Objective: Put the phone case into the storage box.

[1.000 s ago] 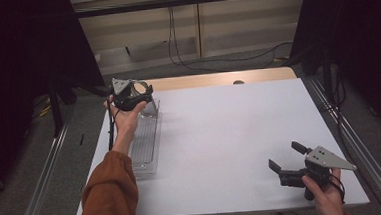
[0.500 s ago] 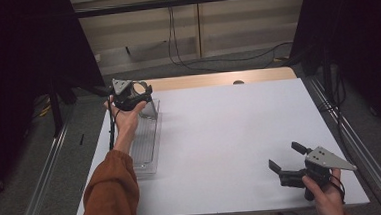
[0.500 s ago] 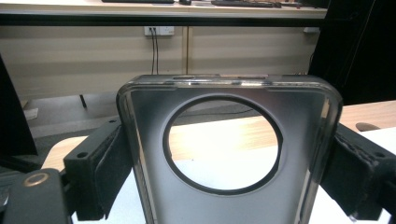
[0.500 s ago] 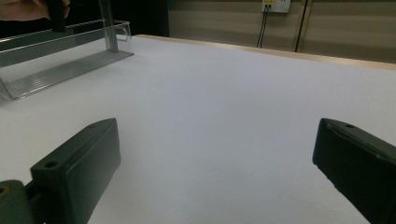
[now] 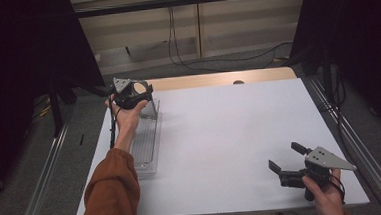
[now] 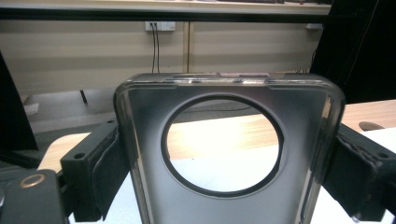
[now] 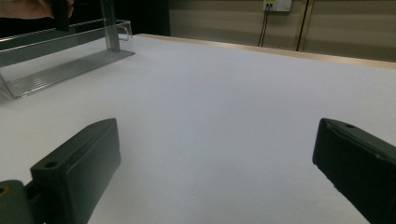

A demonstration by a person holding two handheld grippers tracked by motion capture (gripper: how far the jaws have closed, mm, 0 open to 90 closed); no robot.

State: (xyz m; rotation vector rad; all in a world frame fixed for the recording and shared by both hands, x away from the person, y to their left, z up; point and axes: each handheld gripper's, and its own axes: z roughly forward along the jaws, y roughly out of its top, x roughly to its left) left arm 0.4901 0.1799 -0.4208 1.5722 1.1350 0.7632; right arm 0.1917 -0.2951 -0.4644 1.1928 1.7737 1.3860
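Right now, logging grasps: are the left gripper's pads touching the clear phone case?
Touching. The left gripper view shows the left gripper with both pads pressed against the sides of the clear phone case, no gap.

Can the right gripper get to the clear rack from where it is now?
Probably yes. The right gripper sits open at the near right corner, and only bare white table lies between it and the clear rack at the left edge.

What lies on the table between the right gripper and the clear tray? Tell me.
Nothing: in the high view the white table top is bare from the right gripper to the clear tray; the right gripper view agrees.
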